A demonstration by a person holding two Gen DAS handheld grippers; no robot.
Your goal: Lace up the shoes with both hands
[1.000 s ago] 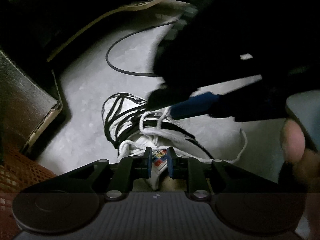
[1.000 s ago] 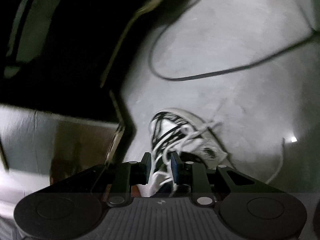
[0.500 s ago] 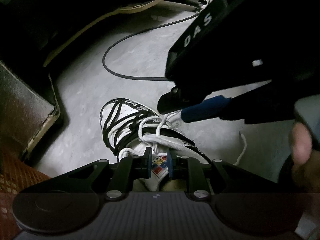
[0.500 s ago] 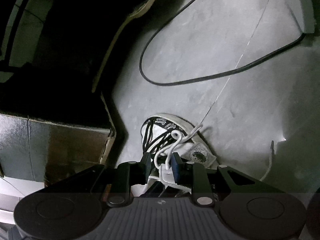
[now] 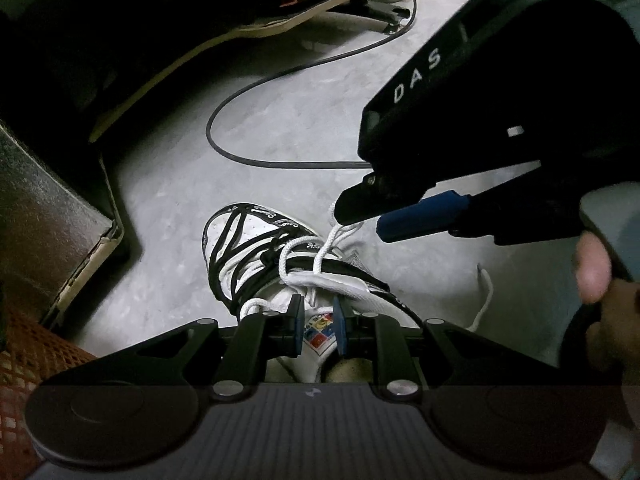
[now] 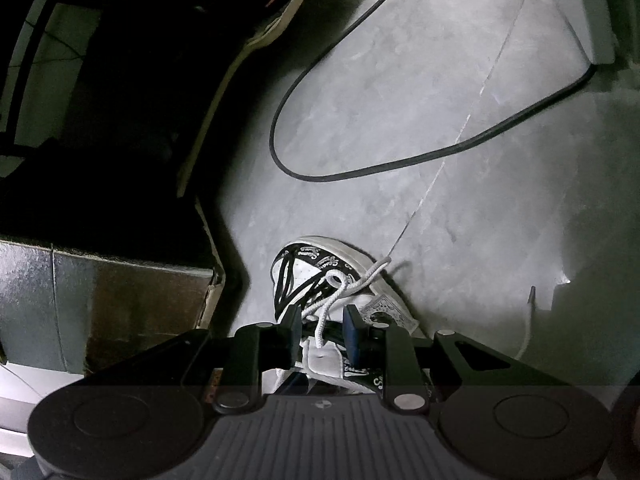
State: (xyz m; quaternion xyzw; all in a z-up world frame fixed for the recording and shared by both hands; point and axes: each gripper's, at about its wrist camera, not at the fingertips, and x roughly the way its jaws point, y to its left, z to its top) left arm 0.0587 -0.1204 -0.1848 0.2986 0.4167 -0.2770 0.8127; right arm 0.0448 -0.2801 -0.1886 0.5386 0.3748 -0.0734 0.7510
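Left to right: an orange mesh surface (image 5: 24, 344) is seen at the left edge of the left wrist view, then a dark metallic box (image 5: 44, 224) with a pale worn edge, standing on the grey concrete floor (image 5: 168, 200). A black cable (image 5: 256, 160) is looped on the floor beyond the shoe. The white high-top sneaker with black straps and printed trim (image 5: 248, 248) sits on the floor at centre, toe pointing away. The left gripper (image 5: 316, 326) is held low over the shoe's white tongue with its coloured label (image 5: 320, 334); its blue pads stand narrowly apart on either side of the tongue, and it cannot be told whether they press on it. To the right, the right gripper (image 5: 360, 220) comes in from the upper right, its jaws parted. The white shoelace (image 5: 332, 240) rises in a loop from the eyelets into that gap; no pinch is seen. In the right wrist view the same lace (image 6: 324, 320) passes loosely between the spread blue pads (image 6: 351, 336) without being clamped. A free lace end (image 5: 486, 296) trails on the floor right of the shoe. A thumb (image 5: 592, 272) on the right gripper's handle is visible at far right.
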